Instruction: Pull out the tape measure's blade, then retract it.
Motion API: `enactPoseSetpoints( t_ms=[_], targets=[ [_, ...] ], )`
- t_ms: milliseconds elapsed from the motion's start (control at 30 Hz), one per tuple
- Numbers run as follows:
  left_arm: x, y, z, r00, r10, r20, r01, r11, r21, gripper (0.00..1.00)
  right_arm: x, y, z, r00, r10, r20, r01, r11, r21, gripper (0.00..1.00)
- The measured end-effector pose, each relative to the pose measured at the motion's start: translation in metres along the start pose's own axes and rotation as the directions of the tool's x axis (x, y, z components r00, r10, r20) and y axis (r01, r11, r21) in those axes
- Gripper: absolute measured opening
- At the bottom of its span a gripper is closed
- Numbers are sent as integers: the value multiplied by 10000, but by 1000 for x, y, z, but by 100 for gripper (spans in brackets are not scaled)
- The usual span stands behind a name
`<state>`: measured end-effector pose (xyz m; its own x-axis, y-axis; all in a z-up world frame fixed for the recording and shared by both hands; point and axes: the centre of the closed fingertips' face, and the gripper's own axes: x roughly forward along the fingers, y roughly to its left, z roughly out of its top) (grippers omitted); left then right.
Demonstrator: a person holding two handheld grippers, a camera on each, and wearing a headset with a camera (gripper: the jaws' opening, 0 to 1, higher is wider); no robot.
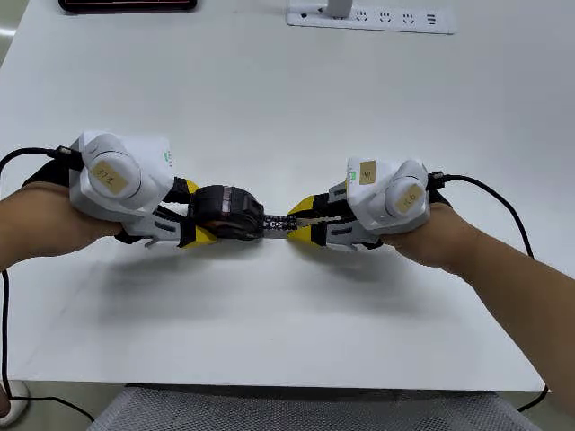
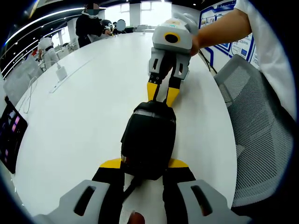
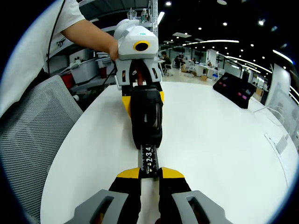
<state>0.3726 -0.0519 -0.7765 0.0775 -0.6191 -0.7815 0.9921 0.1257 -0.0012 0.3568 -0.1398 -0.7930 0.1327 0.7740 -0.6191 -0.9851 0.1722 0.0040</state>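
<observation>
Tape measure [image 1: 226, 212], one, black, over the near part of the table [image 1: 269, 108]. Your left gripper [image 1: 198, 213] is clamped round its case; your right gripper [image 1: 299, 221] is pinched on the short exposed blade [image 1: 276, 224]. One power strip [image 1: 370, 16] lies far back. One mesh chair [image 1: 296, 409] sits below the table's edge.

Left tongs [image 1: 198, 211] and right tongs [image 1: 299, 220] face tip-to-tip, both clamped.

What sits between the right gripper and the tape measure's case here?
A short stretch of pulled-out blade, printed 2, 3, 4, bridges the case and the right gripper, which clamps its end; clearest in the right gripper view.
</observation>
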Motion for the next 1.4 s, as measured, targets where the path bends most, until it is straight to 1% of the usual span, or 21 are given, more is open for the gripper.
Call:
enactPoseSetpoints(
  t_ms=[233, 700, 1167, 1400],
  targets=[
    [0, 0, 0, 10000, -1, -2, 1, 10000, 1, 26, -4, -1, -3, 10000, -76, -49, 77, 9999, 96, 10],
    [0, 0, 0, 10000, -16, -38, 16, 10000, -3, 26, -15, -1, -11, 9996, -136, -244, 137, 9999, 15, 9],
    [0, 1, -1, 10000, -11, -16, 11, 10000, -55, 26, -28, -3, -19, 9985, -241, -484, 240, 9997, -23, 9],
    [0, 0, -1, 10000, -3, -20, 3, 10000, -40, 26, -35, -1, -21, 9979, -298, -579, 298, 9996, -12, 9]
  ],
)
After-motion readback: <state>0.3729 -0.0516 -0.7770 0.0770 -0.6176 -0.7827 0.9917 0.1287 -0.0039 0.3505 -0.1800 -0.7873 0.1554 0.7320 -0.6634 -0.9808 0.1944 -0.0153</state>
